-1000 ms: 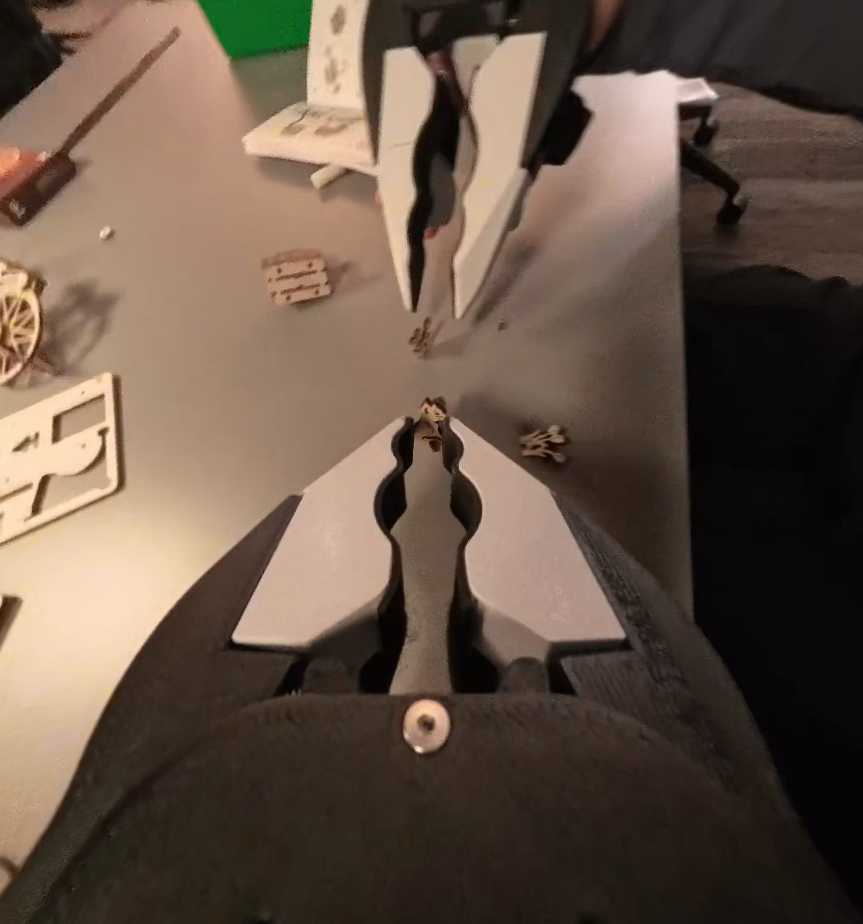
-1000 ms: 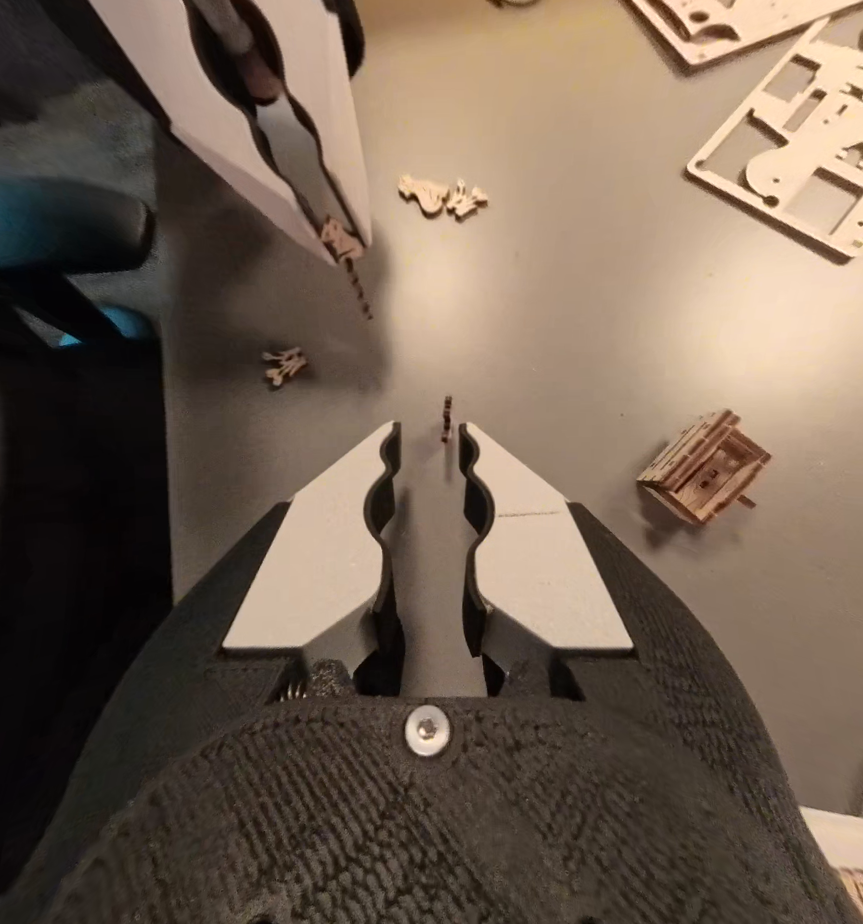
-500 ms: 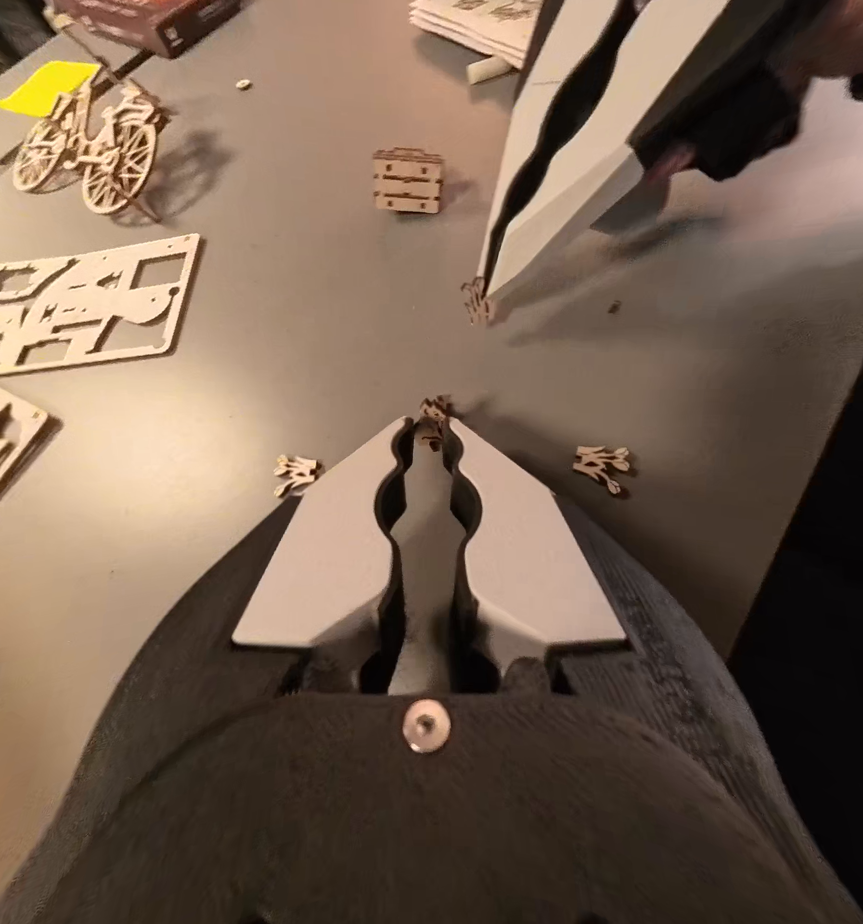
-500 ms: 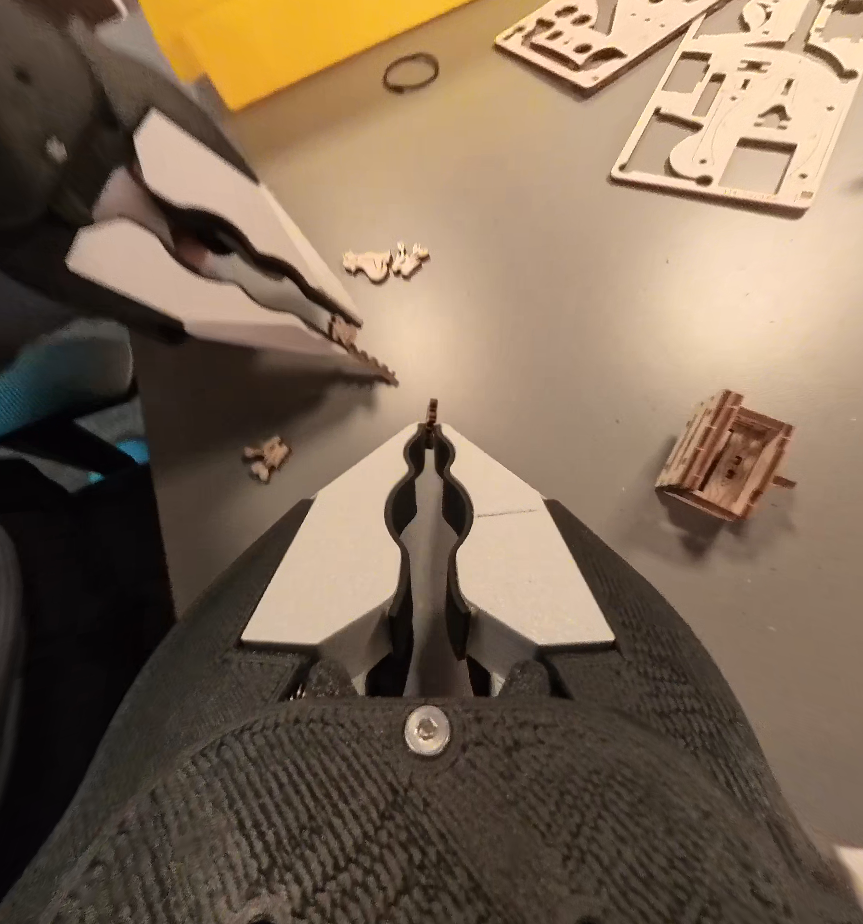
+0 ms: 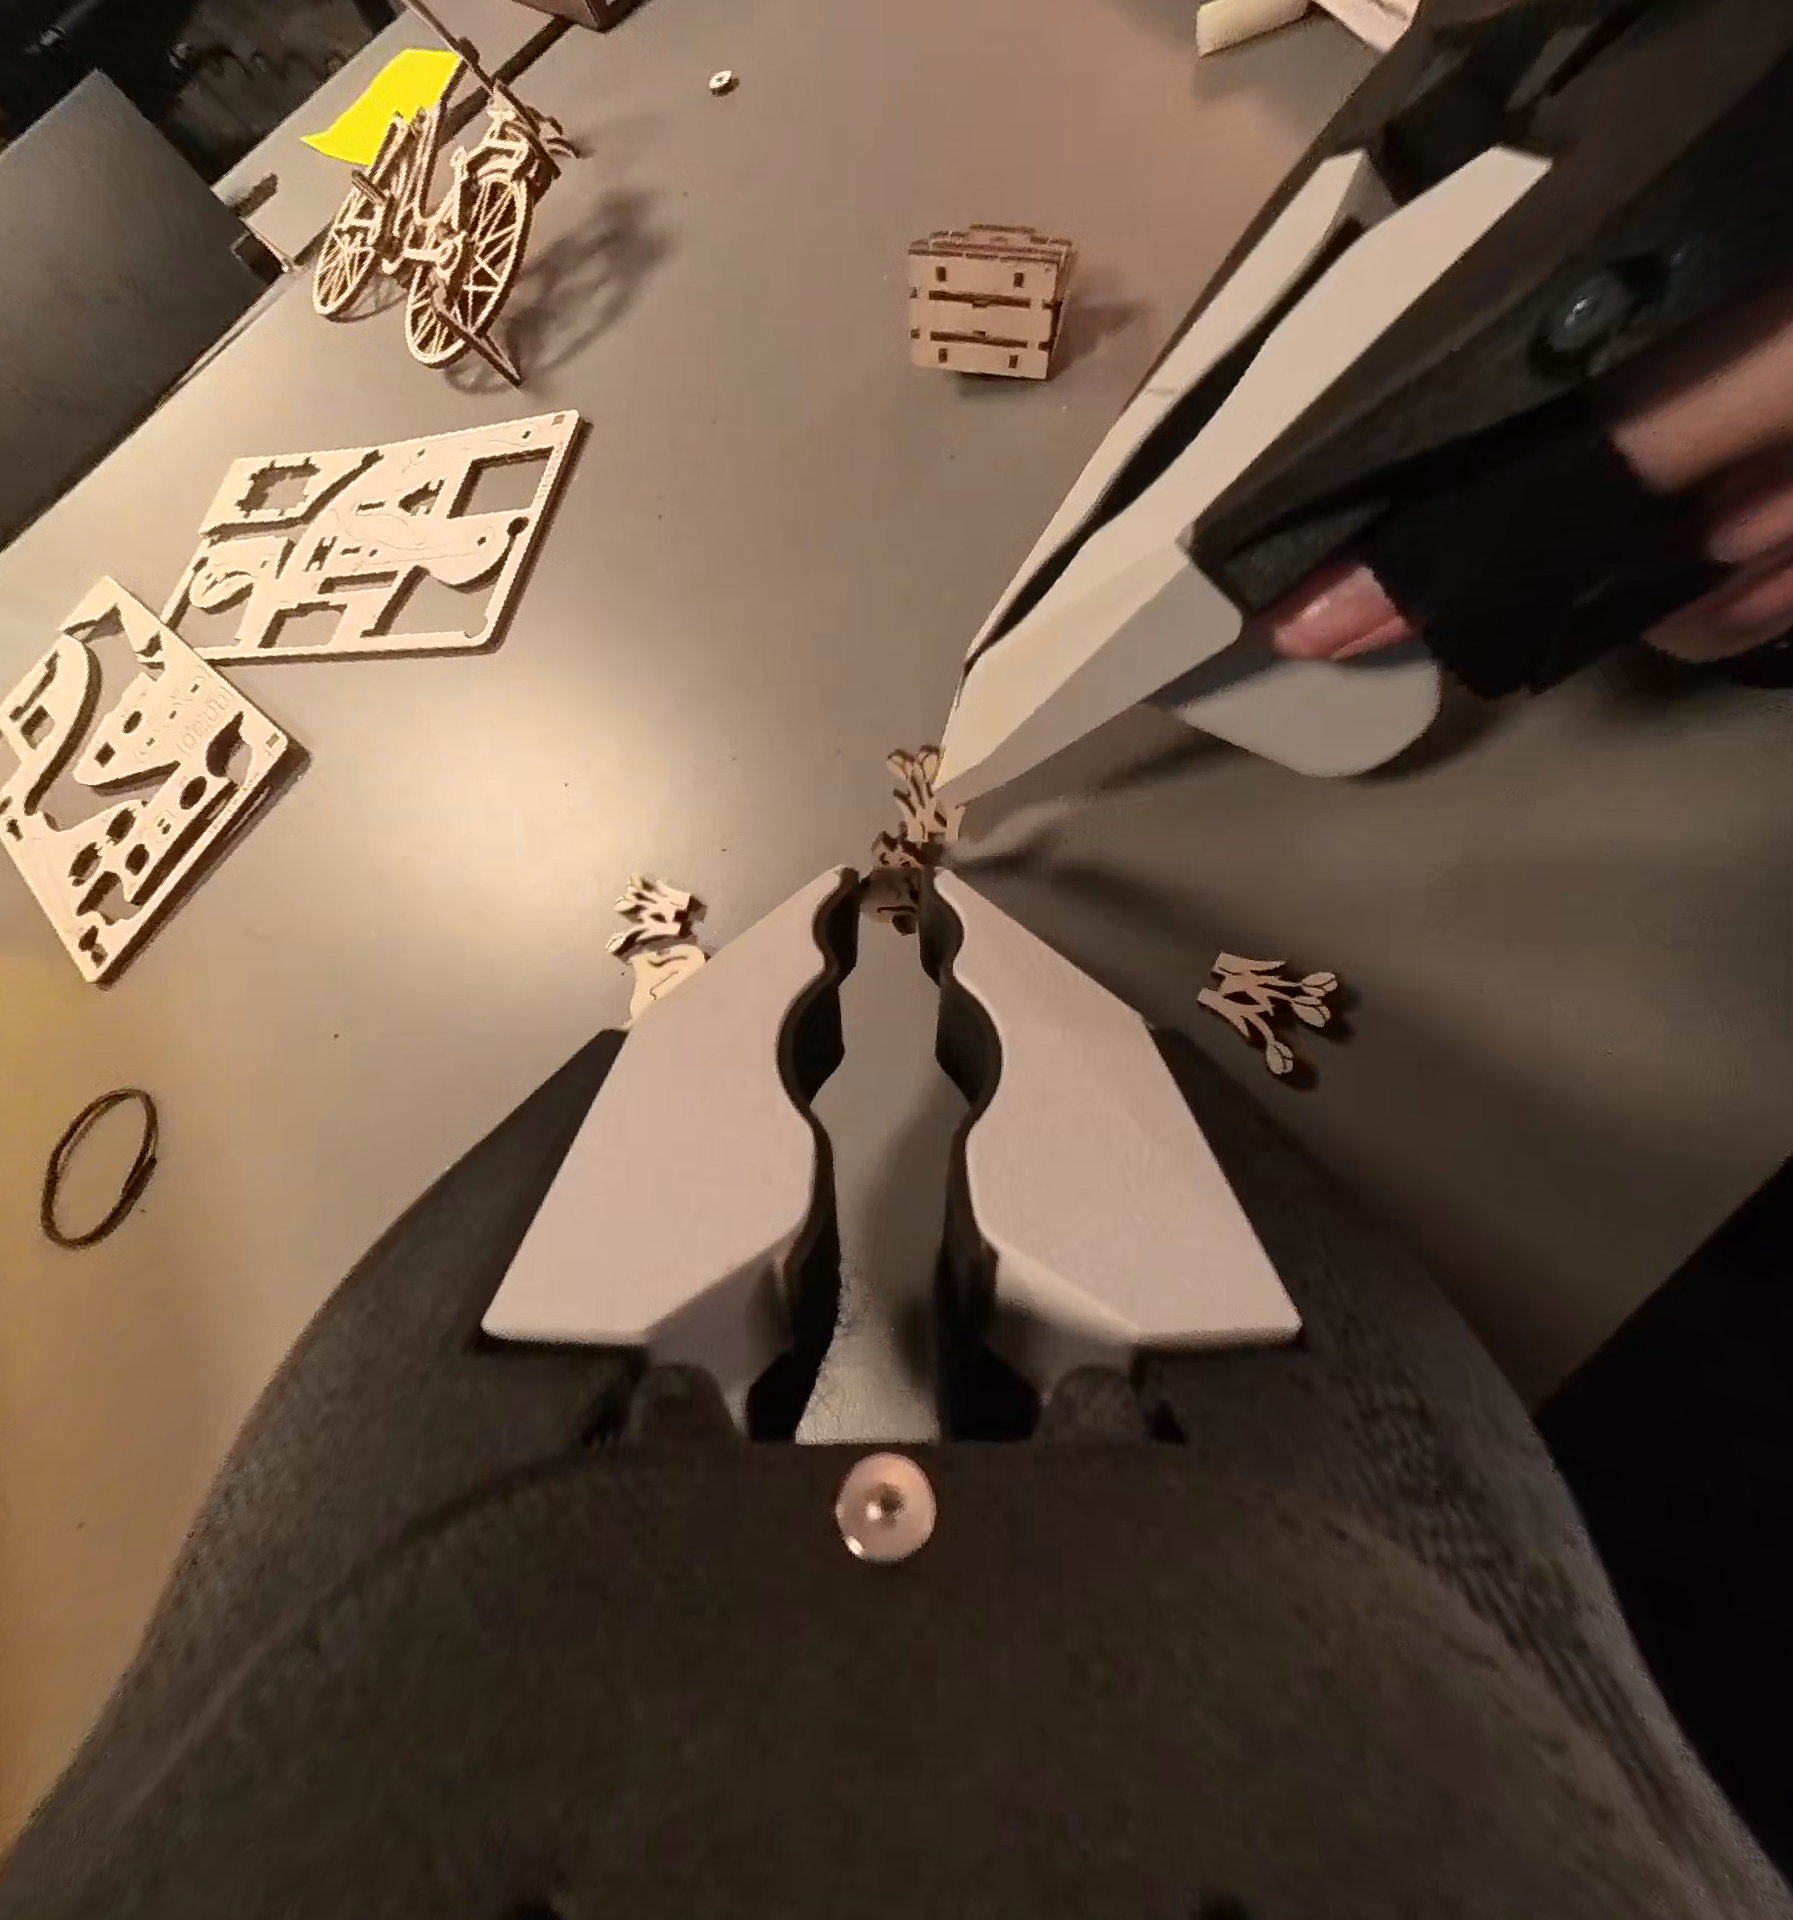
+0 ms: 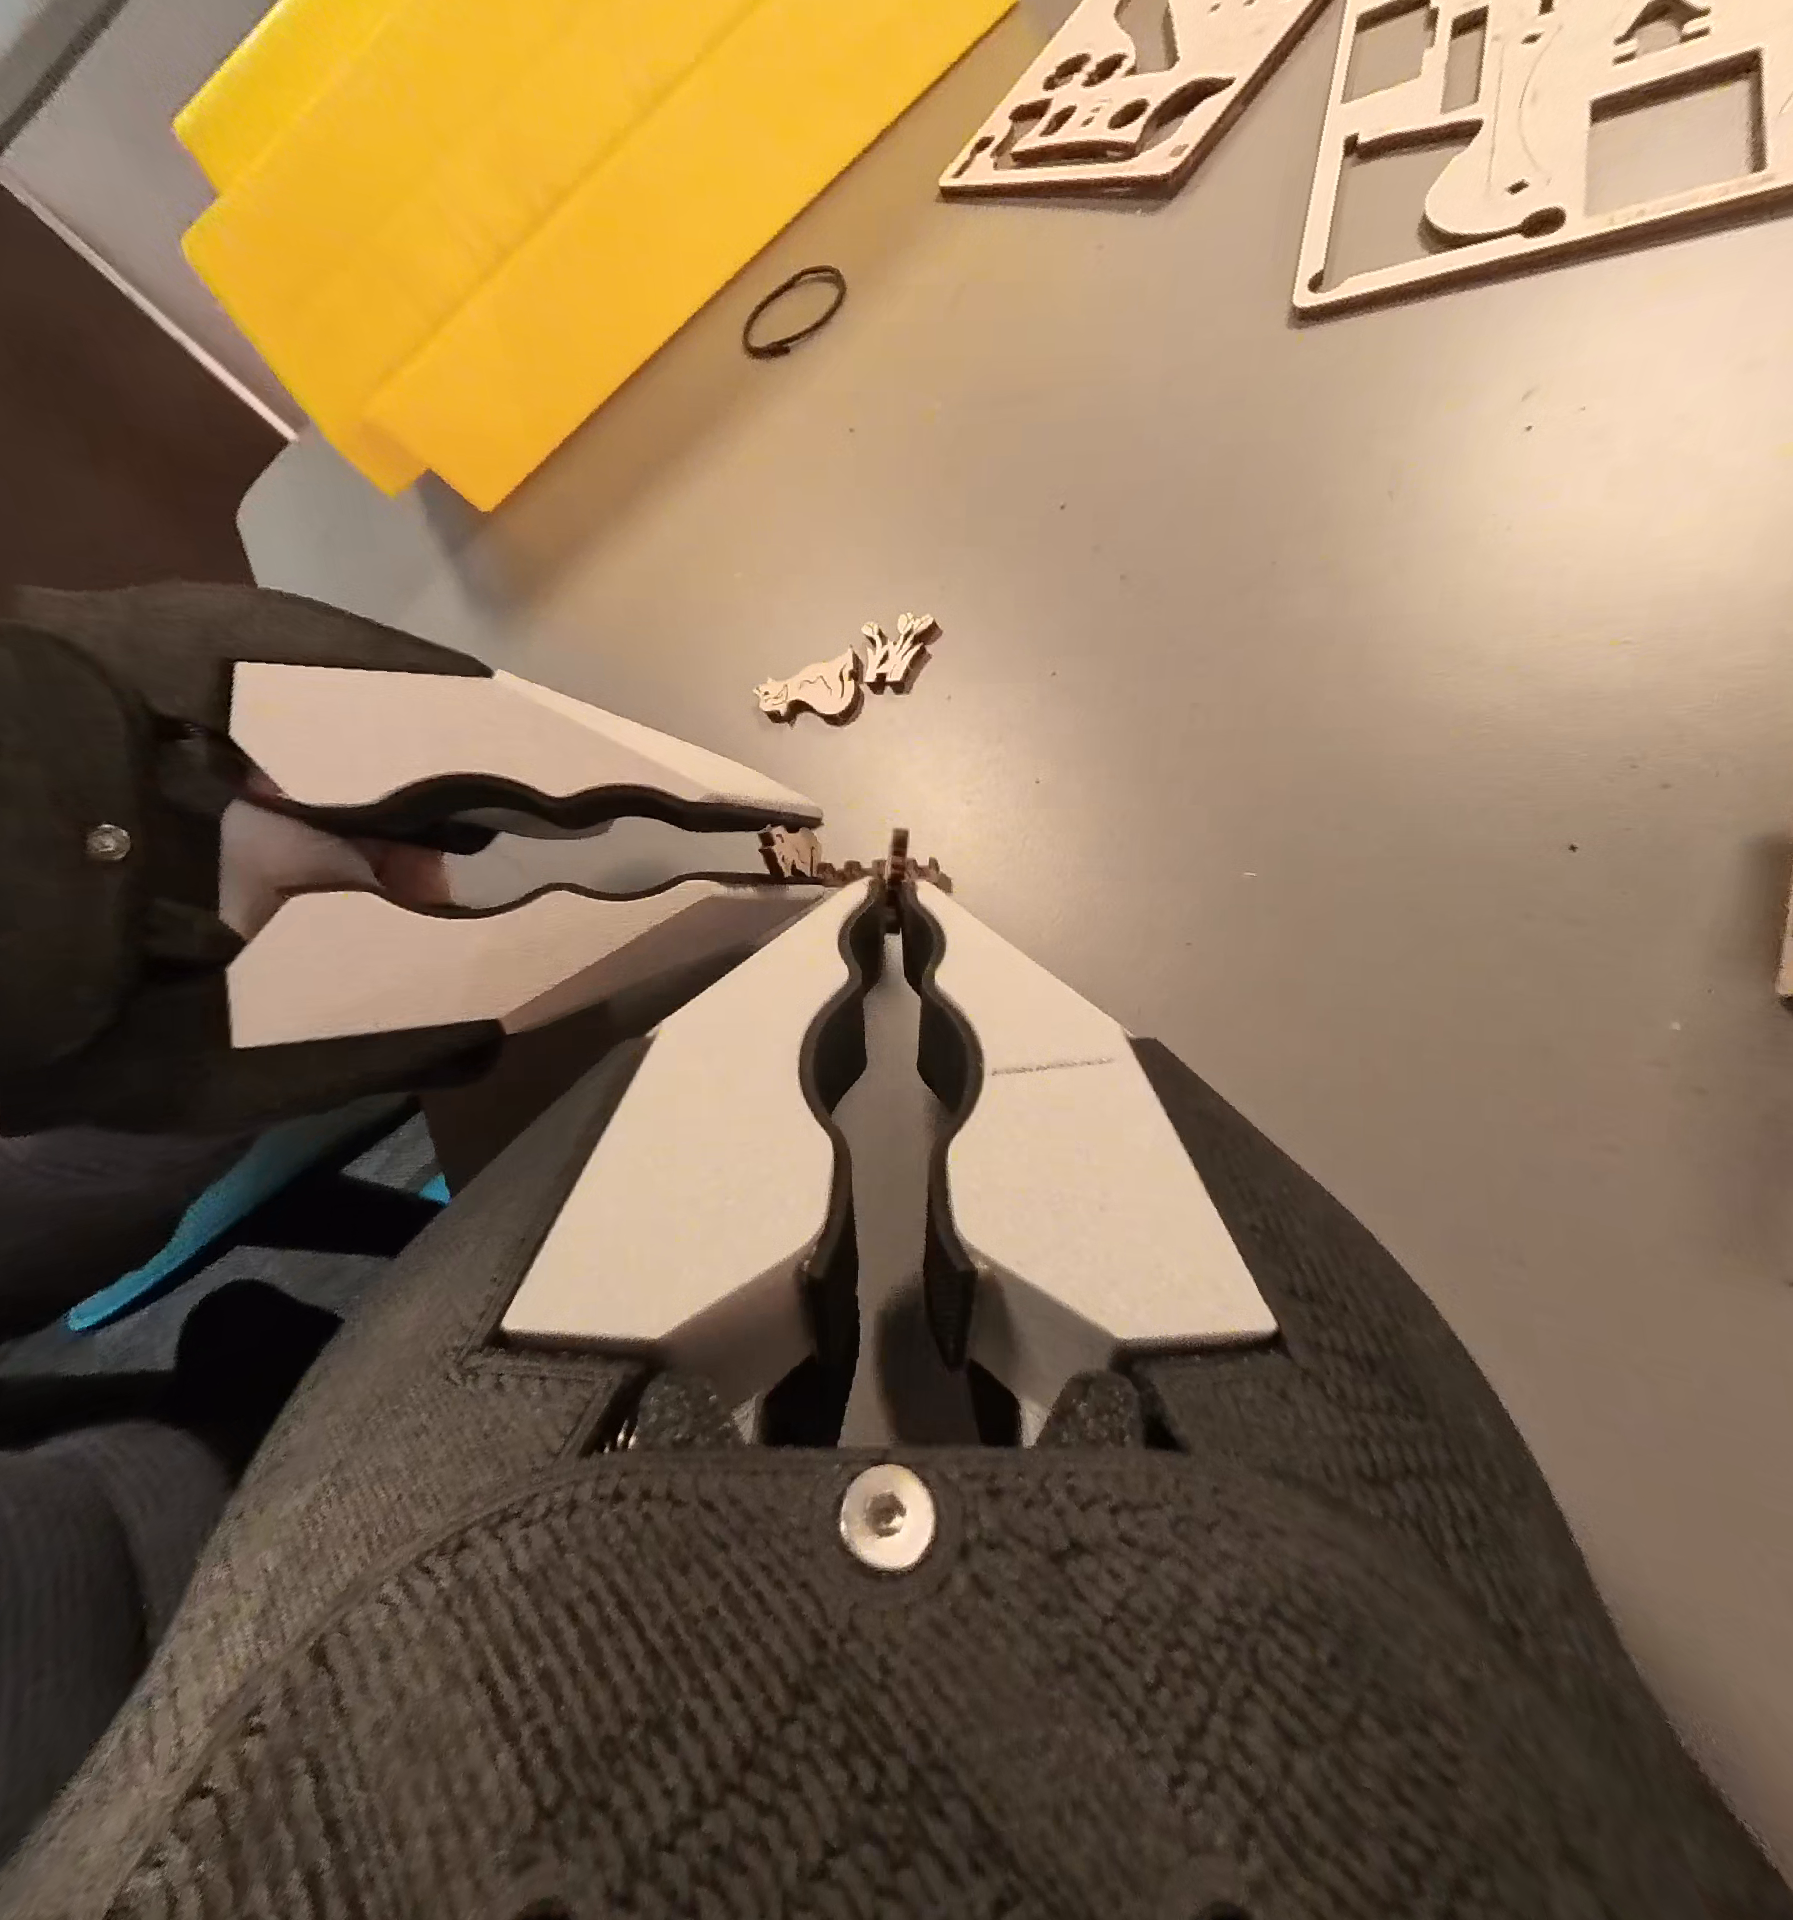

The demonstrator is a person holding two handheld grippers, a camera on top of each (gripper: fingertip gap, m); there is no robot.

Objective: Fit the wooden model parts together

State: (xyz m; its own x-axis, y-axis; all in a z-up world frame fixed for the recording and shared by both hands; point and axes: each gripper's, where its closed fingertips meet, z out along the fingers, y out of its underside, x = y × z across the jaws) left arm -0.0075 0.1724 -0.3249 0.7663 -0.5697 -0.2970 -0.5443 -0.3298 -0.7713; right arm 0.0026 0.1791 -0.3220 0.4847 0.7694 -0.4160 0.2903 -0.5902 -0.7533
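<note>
The two claws are meeting tip to tip just above the grey worktop (image 5: 767, 582), each one holding a tiny wooden piece. The left claw (image 5: 894, 902) is pinching a small notched strip (image 6: 850, 869) near one end. The right claw (image 6: 890, 896) is pressed together on a little flat piece (image 5: 918, 792) with leafy shapes, standing on its thin edge.

To do this step well, I think the flat piece should be lining up with one notch and sliding in straight. A slow, soft push is best, because wood this thin could snap or twist out of the grip. Both claws should be gripping tight.

The pieces are pale, thin and cut with tiny teeth. They are touching now, but I cannot tell if the slot is fully in.
</note>
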